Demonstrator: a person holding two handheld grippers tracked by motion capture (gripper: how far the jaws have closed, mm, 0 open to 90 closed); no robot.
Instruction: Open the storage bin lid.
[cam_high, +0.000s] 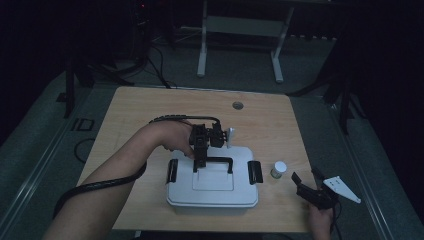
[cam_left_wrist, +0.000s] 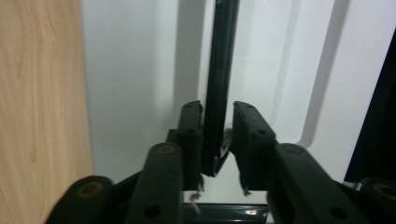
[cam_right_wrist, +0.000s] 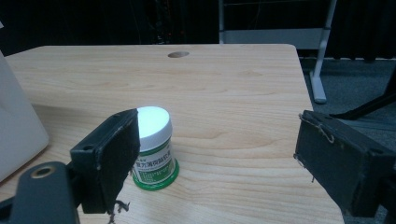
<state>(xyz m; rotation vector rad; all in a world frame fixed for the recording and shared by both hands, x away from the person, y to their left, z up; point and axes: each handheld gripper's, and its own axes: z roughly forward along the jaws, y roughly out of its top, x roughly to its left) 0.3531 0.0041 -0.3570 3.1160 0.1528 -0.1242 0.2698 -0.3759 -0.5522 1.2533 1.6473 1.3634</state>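
Note:
A white lidded box (cam_high: 212, 192) stands on the wooden table, with a black latch (cam_high: 172, 171) at each end and a black handle (cam_high: 215, 160) on its lid. My left gripper (cam_high: 201, 162) reaches down onto the left part of that handle. In the left gripper view the handle bar (cam_left_wrist: 219, 70) runs between the two pads of the left gripper (cam_left_wrist: 218, 112), which are closed against it over the white lid (cam_left_wrist: 140, 70). A small white-capped jar (cam_high: 279, 169) with a green label stands right of the box. My right gripper (cam_high: 306, 175) rests near the table's right front corner, open, with the jar (cam_right_wrist: 154, 144) just beyond its left fingertip (cam_right_wrist: 116, 154).
The table has a round cable hole (cam_high: 237, 105) near its far edge. Its right edge lies close beside the right gripper. A corner of the box (cam_right_wrist: 14, 116) shows at the left of the right gripper view. A desk frame (cam_high: 240, 30) stands on the floor behind the table.

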